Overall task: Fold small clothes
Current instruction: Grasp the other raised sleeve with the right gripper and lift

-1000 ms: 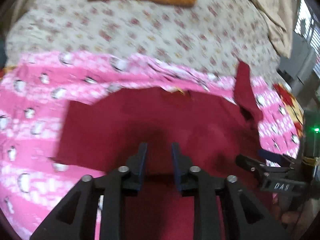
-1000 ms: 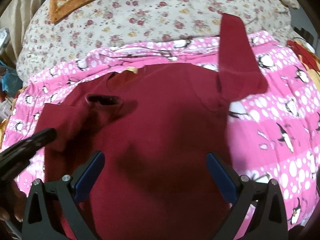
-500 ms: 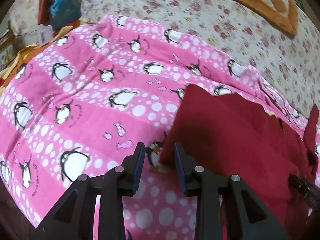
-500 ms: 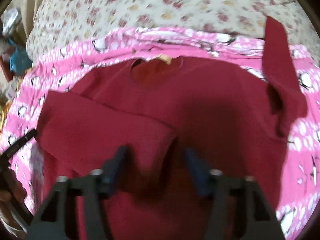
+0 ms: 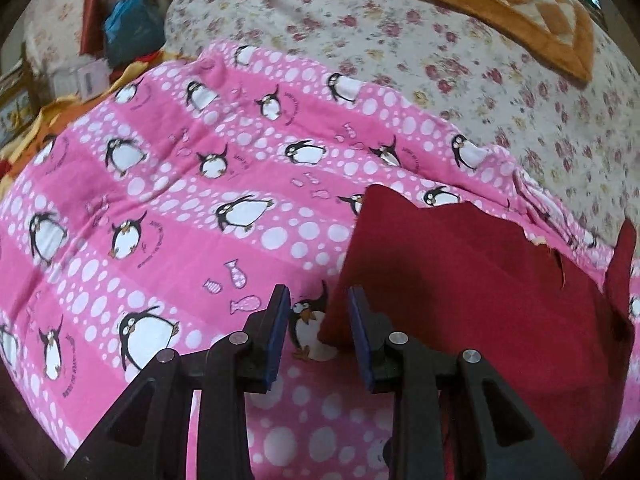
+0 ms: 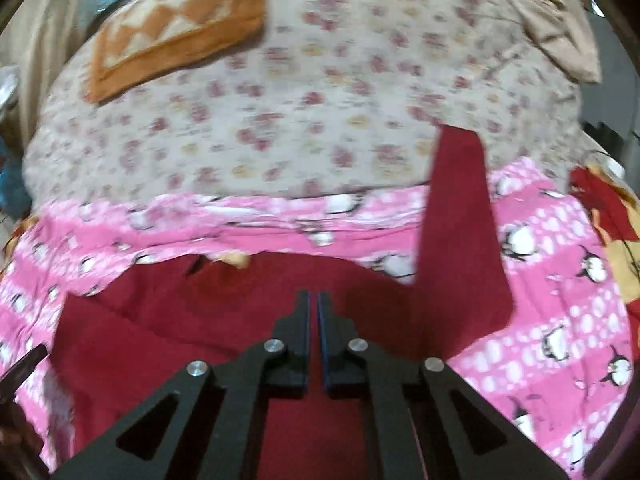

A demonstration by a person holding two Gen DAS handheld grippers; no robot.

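A dark red long-sleeved shirt (image 5: 472, 292) lies flat on a pink penguin blanket (image 5: 180, 208). Its left side is folded over the body. My left gripper (image 5: 318, 300) is open, with its jaws on either side of the folded shirt's left edge, low over the blanket. In the right wrist view the shirt (image 6: 192, 328) fills the lower middle, and its right sleeve (image 6: 460, 216) sticks straight up and away onto the flowered sheet. My right gripper (image 6: 313, 304) is shut and empty above the middle of the shirt, below the neckline.
A flowered bedsheet (image 6: 300, 112) lies beyond the blanket, with an orange checked mat (image 6: 172, 36) at its far left. Beige cloth (image 6: 560, 20) lies at the far right. Bags and clutter (image 5: 124, 28) stand off the bed's left side.
The left side of the shirt now lies folded over the body. My left gripper swung left to the shirt's left edge. My right gripper went from wide open to shut and moved over the shirt's middle.
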